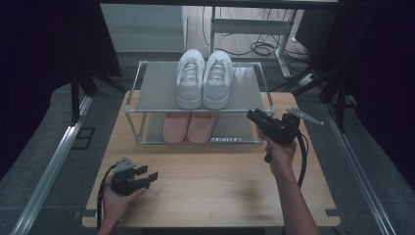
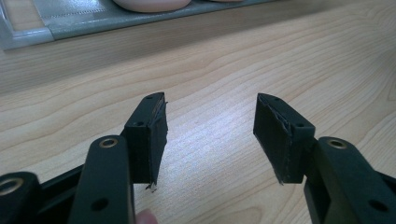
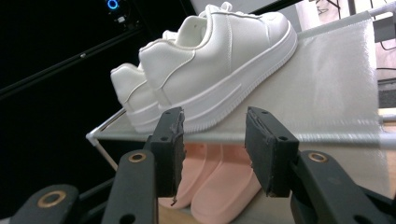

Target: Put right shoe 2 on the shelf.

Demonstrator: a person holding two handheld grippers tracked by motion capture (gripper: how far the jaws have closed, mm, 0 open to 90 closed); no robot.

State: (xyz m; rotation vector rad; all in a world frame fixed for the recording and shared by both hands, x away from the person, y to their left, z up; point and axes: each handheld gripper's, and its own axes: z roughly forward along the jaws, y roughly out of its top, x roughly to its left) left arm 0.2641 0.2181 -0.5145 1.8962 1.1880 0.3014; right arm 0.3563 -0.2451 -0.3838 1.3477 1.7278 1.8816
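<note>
At the near left of the wooden tabletop [image 1: 220, 186] the left claw [image 1: 150, 175] lies low in the person's left hand [image 1: 115, 198], its tips pointing right across the bare wood; in the left gripper view its jaws stand spread wide with nothing between them, only wood grain under the gap, and the foot of the shoe rack [image 2: 93, 23] runs along the top edge there. Toward the middle and back of the tabletop stands that metal-framed shoe rack [image 1: 132, 105] with two grey shelves. On the upper shelf sits a pair of white sneakers [image 1: 204, 78], side by side and touching, toes toward the person. Under them, on the lower shelf, a pair of pink shoes [image 1: 188, 127] rests with its toes at the front rail. To the right, the right claw [image 1: 253, 115] is held up in the right hand [image 1: 280, 152] just beside the rack's front right corner, aimed left at the shelves. In the right gripper view its jaws are parted and hold nothing; between and beyond them show the sole of the nearer white sneaker [image 3: 219, 65], and the pink shoes [image 3: 219, 177] below the shelf edge
</note>
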